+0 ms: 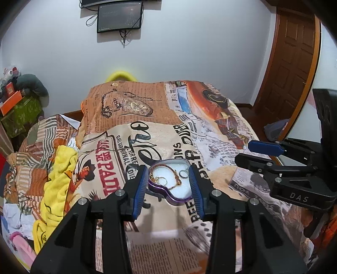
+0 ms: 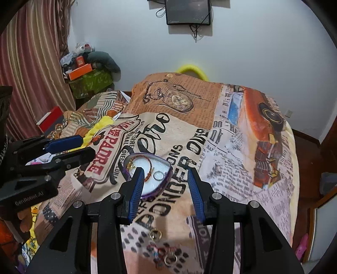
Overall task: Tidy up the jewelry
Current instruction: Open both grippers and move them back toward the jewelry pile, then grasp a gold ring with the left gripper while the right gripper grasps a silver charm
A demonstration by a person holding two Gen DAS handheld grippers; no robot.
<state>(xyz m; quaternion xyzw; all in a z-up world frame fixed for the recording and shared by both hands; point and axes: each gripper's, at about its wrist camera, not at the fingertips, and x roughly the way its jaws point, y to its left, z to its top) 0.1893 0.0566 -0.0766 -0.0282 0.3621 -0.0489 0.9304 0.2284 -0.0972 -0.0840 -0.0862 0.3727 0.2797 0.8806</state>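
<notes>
A purple heart-shaped box point(image 1: 168, 190) lies open on a bed spread with a newspaper-print blanket point(image 1: 134, 118); its white lining holds a gold chain bracelet point(image 1: 166, 177) curled along the left side and far rim, and a thin silver ring point(image 1: 183, 174) toward the right edge; a second small ring point(image 1: 163, 180) seems to rest near the middle, though it is too fine to be sure.

The left gripper point(image 1: 168, 187) hovers above the blanket with its blue-padded jaws parted and nothing between the pads; in the left wrist view the box shows in the gap between the two fingers, just beyond them, and the pads do not touch it.

The right gripper point(image 2: 166, 189) is likewise released, jaws apart and empty; in its own view the box point(image 2: 147, 175) sits at the left of the gap, partly behind the left finger, with the bracelet point(image 2: 145, 164) and the silver ring point(image 2: 158, 175) visible inside.

On the blanket nearer than the box, under the right gripper, lie loose pieces: a gold ring point(image 2: 155, 234); a tangled beaded piece with red in it point(image 2: 162, 251); another silver ring point(image 2: 169, 260).

Each gripper shows in the other's view, at either side of the box; a yellow cloth point(image 1: 56, 179) lies bunched at the left of the bed; a dark screen point(image 1: 119, 18) hangs on the far wall.
</notes>
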